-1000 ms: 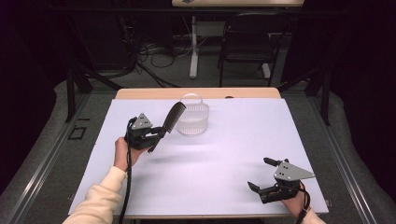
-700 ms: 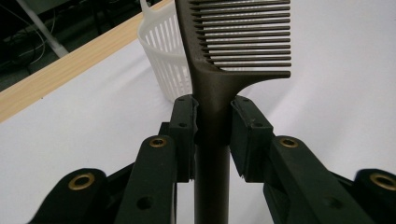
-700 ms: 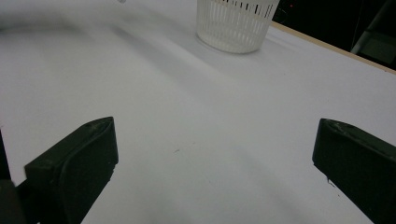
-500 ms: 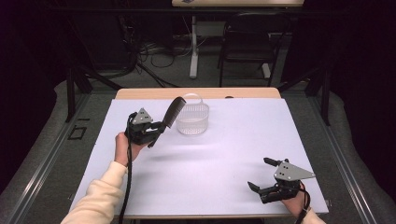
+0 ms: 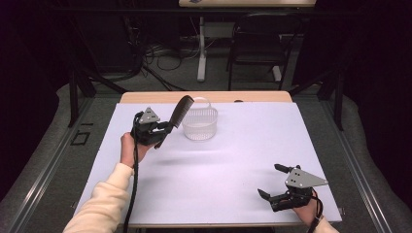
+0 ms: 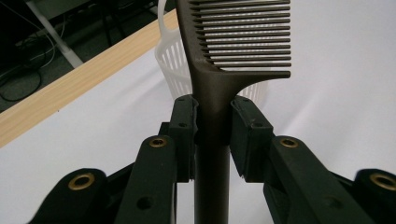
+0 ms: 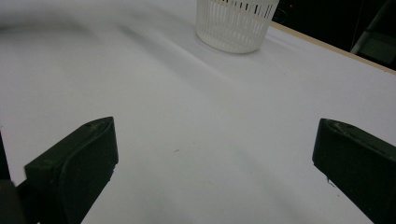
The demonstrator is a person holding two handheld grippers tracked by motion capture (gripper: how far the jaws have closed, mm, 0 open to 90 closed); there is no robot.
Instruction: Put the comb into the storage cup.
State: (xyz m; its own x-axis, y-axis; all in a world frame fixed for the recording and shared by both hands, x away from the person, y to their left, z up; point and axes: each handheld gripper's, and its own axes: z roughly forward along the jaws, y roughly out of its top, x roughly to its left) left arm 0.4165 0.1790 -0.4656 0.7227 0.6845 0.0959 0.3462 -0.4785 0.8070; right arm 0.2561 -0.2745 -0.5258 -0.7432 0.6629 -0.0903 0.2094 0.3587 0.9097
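The left gripper [image 6: 212, 126] has its two black jaws clamped on the handle of a dark comb [image 6: 233, 51], one pad pressing each side just below where the teeth begin. The handle runs straight down between the jaws and out of the bottom of the left gripper view, while the toothed end rises ahead, teeth pointing to that view's right. Beyond the comb stands a white slotted basket [image 6: 170, 70] with a thin looped handle.

From the high view the left gripper [image 5: 163, 130] is held up above the white sheet, gripped by the person's left hand [image 5: 130, 149] in a cream sleeve, with its cable trailing down along the forearm. The comb [image 5: 180, 110] slants up and to the right from the jaws, its tip close to the near left rim of the basket [image 5: 199, 124]; whether it touches the rim I cannot tell. The basket sits upright toward the far edge of the table [image 5: 209, 179], a little left of its middle.

The right gripper [image 7: 215, 158] has its jaws standing wide apart with only bare white sheet between them, and the basket [image 7: 236, 23] far ahead. In the high view the right gripper [image 5: 272, 184] rests low at the near right corner of the table, well apart from the basket and the comb.
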